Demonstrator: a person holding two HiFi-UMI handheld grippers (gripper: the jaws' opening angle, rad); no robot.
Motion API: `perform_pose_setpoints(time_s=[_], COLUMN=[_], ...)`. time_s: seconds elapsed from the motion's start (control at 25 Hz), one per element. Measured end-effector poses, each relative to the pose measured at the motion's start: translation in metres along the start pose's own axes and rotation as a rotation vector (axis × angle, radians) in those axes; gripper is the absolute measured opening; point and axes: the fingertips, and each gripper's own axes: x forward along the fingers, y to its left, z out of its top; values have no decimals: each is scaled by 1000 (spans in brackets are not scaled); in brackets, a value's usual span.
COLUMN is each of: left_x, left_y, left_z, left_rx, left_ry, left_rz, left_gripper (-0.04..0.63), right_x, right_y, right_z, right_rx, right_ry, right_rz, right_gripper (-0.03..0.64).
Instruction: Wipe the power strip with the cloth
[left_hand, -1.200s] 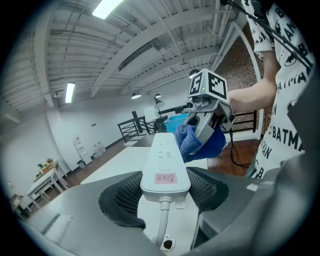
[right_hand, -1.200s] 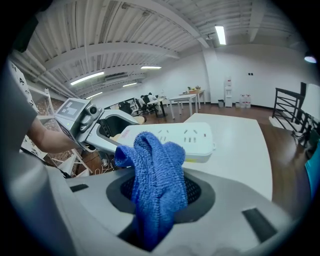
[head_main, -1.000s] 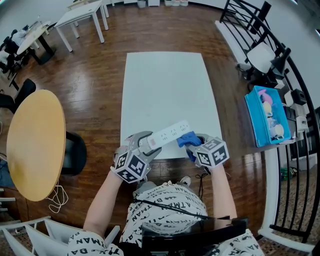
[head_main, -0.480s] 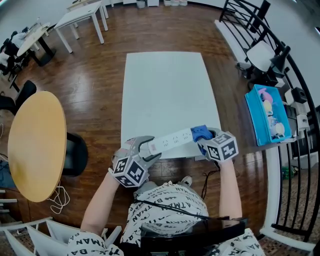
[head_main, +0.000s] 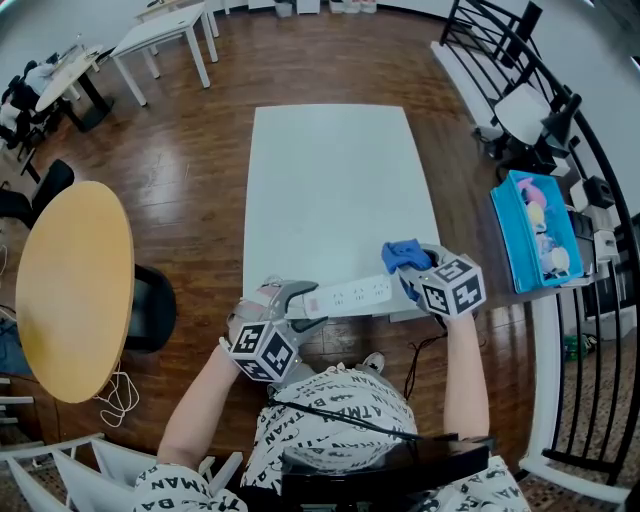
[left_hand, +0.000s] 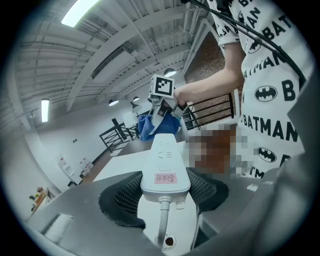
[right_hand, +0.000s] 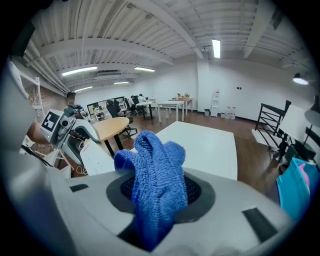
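Observation:
A long white power strip (head_main: 350, 296) hangs over the near edge of the white table (head_main: 340, 170). My left gripper (head_main: 300, 302) is shut on its cable end. In the left gripper view the strip (left_hand: 165, 160) runs away from the jaws, a pink label on its near end, and both pads press its sides around my left gripper (left_hand: 165, 186). My right gripper (head_main: 412, 268) is shut on a bunched blue cloth (head_main: 402, 255) just past the strip's right end. The cloth (right_hand: 157, 175) fills the jaws of my right gripper (right_hand: 160, 194) in the right gripper view.
A round wooden table (head_main: 70, 290) and a black chair (head_main: 152, 305) stand at the left. To the right are a blue bin (head_main: 535, 235) and a black railing (head_main: 560, 130). White tables (head_main: 165, 30) stand at the back. The strip's cable (left_hand: 162, 227) drops below the left jaws.
My right gripper has carried the cloth rightward along the strip and up off its far end. The strip has swung from tilted to nearly level, and the left gripper rolled slightly.

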Motion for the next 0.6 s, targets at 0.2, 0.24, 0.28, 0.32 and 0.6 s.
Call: perform_pose_setpoints(time_s=[0.2, 0.24, 0.28, 0.32, 0.6], left_x=[1, 0, 0, 1, 4], left_y=[-2, -2, -3, -4, -8], left_z=[-1, -1, -1, -2, -4], left_rx=[21, 32, 43, 54, 103], left_ry=[7, 11, 14, 16, 31], left_rz=[-3, -6, -10, -14, -33], left_gripper=[278, 278, 278, 278, 278], right_x=[-7, -9, -9, -10, -10], right_y=[3, 4, 5, 5, 18], right_z=[-10, -13, -15, -17, -24], right_rx=[-66, -91, -117, -144, -288], right_ry=[93, 123, 155, 185, 334], right_rz=[76, 95, 113, 132, 253], right_gripper=[141, 140, 140, 140, 140])
